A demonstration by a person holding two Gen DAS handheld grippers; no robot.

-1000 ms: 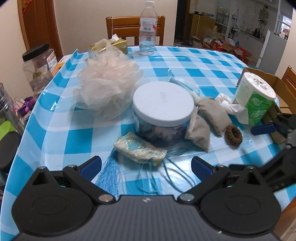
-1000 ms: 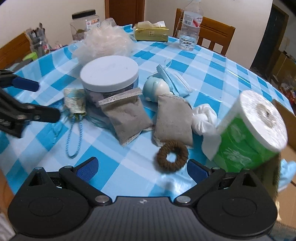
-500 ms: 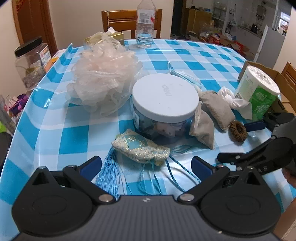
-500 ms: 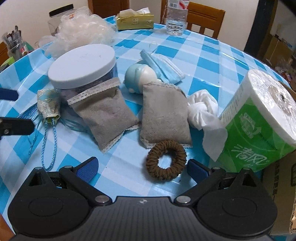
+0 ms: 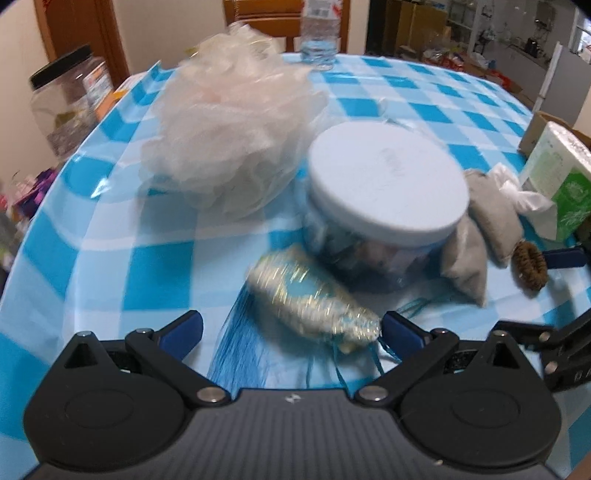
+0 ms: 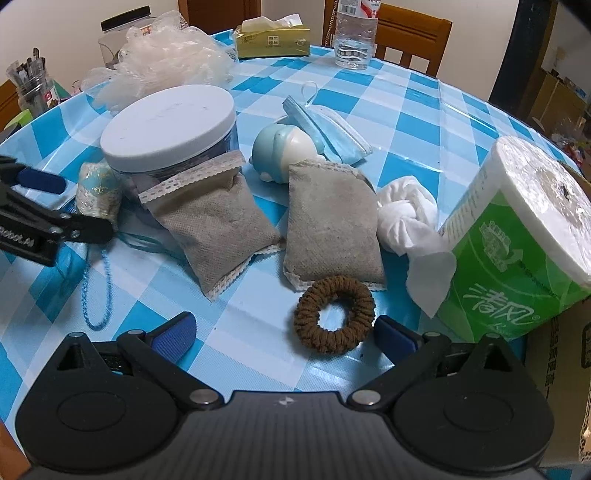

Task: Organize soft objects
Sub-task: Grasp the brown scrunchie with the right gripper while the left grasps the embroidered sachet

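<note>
Your left gripper (image 5: 291,330) sits low and level, its blue-padded fingers (image 5: 183,328) spread wide apart. Your right gripper (image 6: 284,332) is held the same way, jaws wide open, pads (image 6: 173,334) empty, just to the right of the left one.

- Two grey sachets (image 6: 218,225) (image 6: 332,218), side by side ahead of the right hand-held gripper.
- One brown hair tie (image 6: 334,314), nearest that gripper.
- One white-lidded jar (image 6: 170,125).
- One tasselled pouch (image 5: 310,299), close before the left hand-held gripper.
- One mesh pouf (image 5: 232,110).
- One face mask (image 6: 328,129).
- One squishy toy (image 6: 284,147).
- One knotted cloth (image 6: 406,214).
- One paper roll (image 6: 517,236).
- One water bottle (image 6: 354,33).
- One tissue box (image 6: 273,40).
</note>
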